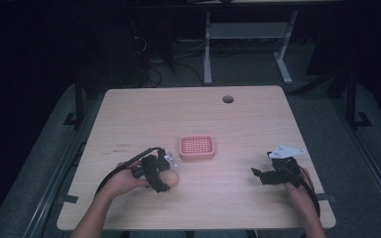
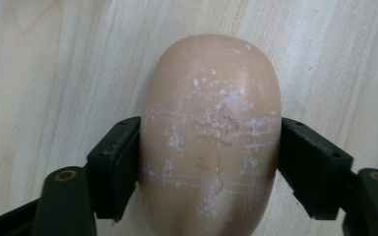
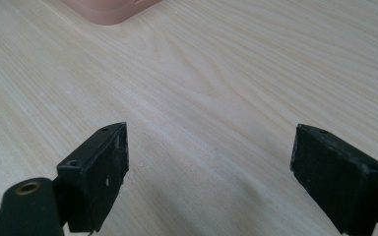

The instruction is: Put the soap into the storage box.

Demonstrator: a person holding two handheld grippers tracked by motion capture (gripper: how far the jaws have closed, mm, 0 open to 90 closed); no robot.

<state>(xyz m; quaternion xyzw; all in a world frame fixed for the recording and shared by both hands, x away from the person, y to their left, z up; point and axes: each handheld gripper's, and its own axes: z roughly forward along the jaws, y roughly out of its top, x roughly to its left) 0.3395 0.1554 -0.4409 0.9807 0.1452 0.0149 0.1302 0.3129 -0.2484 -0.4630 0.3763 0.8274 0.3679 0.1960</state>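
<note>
A tan, rounded bar of soap [image 2: 210,132], scuffed with white flecks, lies on the wooden table [image 1: 238,114] between the two black jaws of my left gripper [image 2: 209,164], which press on both its sides. In the high view the soap [image 1: 172,177] pokes out from the left gripper [image 1: 162,179] at the table's front left. A pink slotted soap dish [image 1: 197,147] sits at the table's middle, just beyond and to the right of the soap. My right gripper [image 1: 259,174] rests at the front right, open, with bare wood between its jaws [image 3: 209,172]. The dish's corner [image 3: 109,10] shows ahead of it.
A round cable hole [image 1: 227,99] sits near the table's far edge. Beyond the table stand the white legs of another desk [image 1: 207,49] on a dark floor with loose cables [image 1: 154,74]. Faint marks [image 1: 116,147] lie left of the dish.
</note>
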